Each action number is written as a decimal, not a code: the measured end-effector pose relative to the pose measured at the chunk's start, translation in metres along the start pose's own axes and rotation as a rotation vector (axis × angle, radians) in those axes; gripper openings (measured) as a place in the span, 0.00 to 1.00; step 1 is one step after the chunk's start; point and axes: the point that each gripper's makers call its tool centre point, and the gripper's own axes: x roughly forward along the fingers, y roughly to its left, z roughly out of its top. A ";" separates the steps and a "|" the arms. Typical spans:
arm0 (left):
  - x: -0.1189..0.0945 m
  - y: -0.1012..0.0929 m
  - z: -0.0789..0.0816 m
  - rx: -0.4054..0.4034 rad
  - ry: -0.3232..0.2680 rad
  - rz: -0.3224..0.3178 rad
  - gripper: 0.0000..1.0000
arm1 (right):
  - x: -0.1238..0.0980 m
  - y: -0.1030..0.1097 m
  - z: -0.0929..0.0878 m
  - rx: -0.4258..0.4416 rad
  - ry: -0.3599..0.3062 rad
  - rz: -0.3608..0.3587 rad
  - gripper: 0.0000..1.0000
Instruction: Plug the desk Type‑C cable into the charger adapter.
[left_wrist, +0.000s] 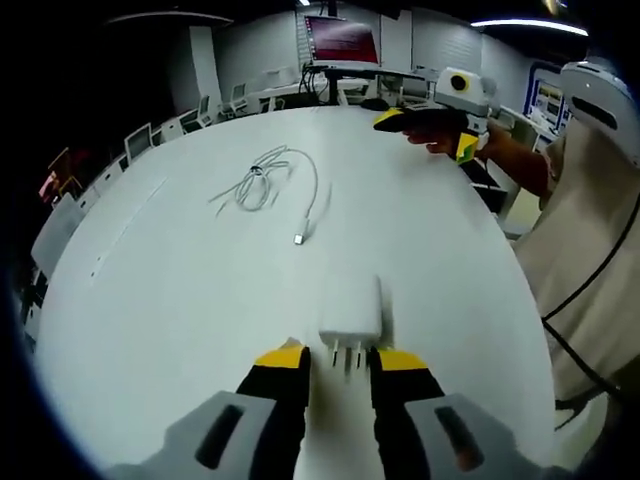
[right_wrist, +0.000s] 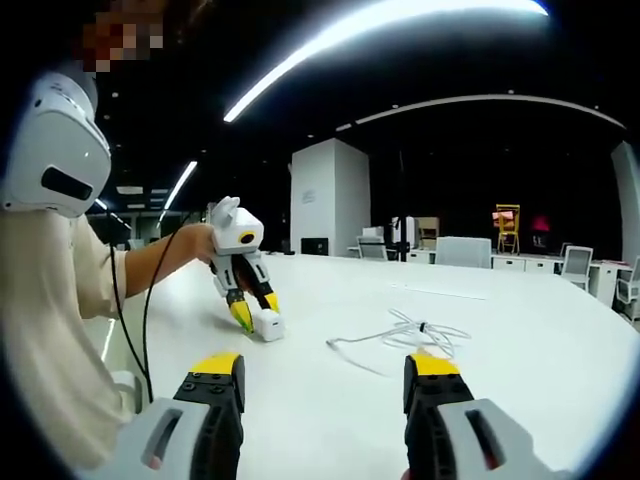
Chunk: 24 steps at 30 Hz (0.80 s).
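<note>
The left gripper (left_wrist: 340, 362) has its jaws spread on either side of the prongs of the white charger adapter (left_wrist: 351, 312) on the white table (left_wrist: 150, 330), not clamping it; beyond the adapter lies the coiled Type-C cable (left_wrist: 268, 180); farther off, the right gripper (right_wrist: 326, 380) hangs wide open, empty
</note>
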 end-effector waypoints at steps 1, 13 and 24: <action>-0.001 0.000 -0.001 0.003 0.010 0.000 0.25 | 0.000 0.000 0.000 0.000 0.001 0.000 0.65; -0.003 -0.003 -0.005 0.025 0.138 -0.027 0.21 | 0.001 0.001 0.000 0.000 -0.001 0.002 0.65; 0.002 -0.005 -0.002 0.026 0.192 -0.046 0.18 | 0.000 -0.001 -0.002 0.004 -0.001 0.002 0.65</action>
